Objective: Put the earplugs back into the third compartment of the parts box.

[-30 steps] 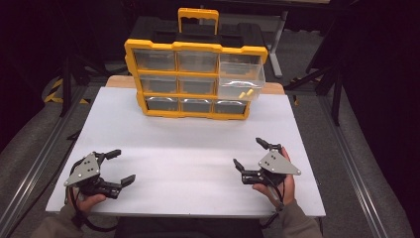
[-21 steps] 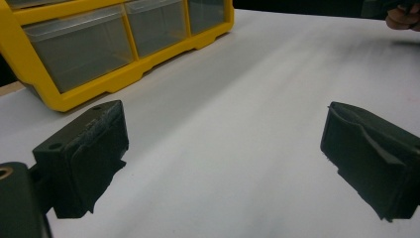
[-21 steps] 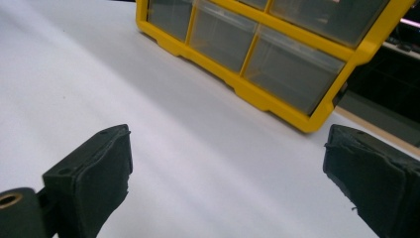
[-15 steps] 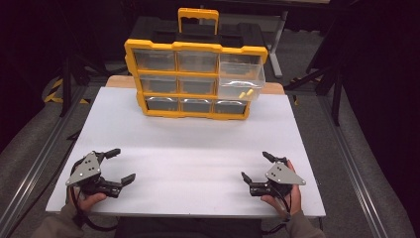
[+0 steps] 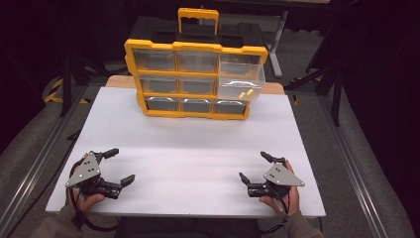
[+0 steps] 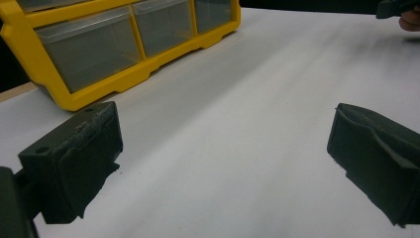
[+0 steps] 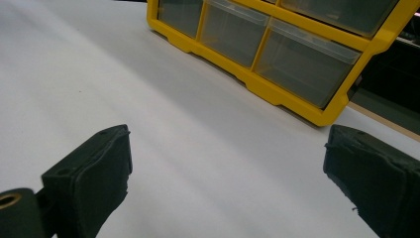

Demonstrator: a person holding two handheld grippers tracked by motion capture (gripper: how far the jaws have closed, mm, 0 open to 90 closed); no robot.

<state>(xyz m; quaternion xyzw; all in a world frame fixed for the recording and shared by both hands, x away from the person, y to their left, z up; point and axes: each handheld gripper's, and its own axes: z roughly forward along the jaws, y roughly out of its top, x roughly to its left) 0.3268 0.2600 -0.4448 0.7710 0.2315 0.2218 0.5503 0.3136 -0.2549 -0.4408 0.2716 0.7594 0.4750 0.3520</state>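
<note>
White and bare across its near half, the counter (image 5: 198, 148) is carrying a yellow drawer organizer (image 5: 195, 79) at its far edge, standing upright with its clear drawers facing the person. One drawer (image 5: 241, 82), in the middle row at the right, is sticking out partly open, with small yellow pieces (image 5: 245, 93) lying inside it. The left gripper (image 5: 115, 167) is resting near the counter's front left corner, its jaws spreading wide and holding nothing. The right gripper (image 5: 254, 167) is sitting near the front right corner, its jaws likewise gaping wide and empty. Both grippers are lying well apart from the organizer, and each is pointing inward across the bare counter.
</note>
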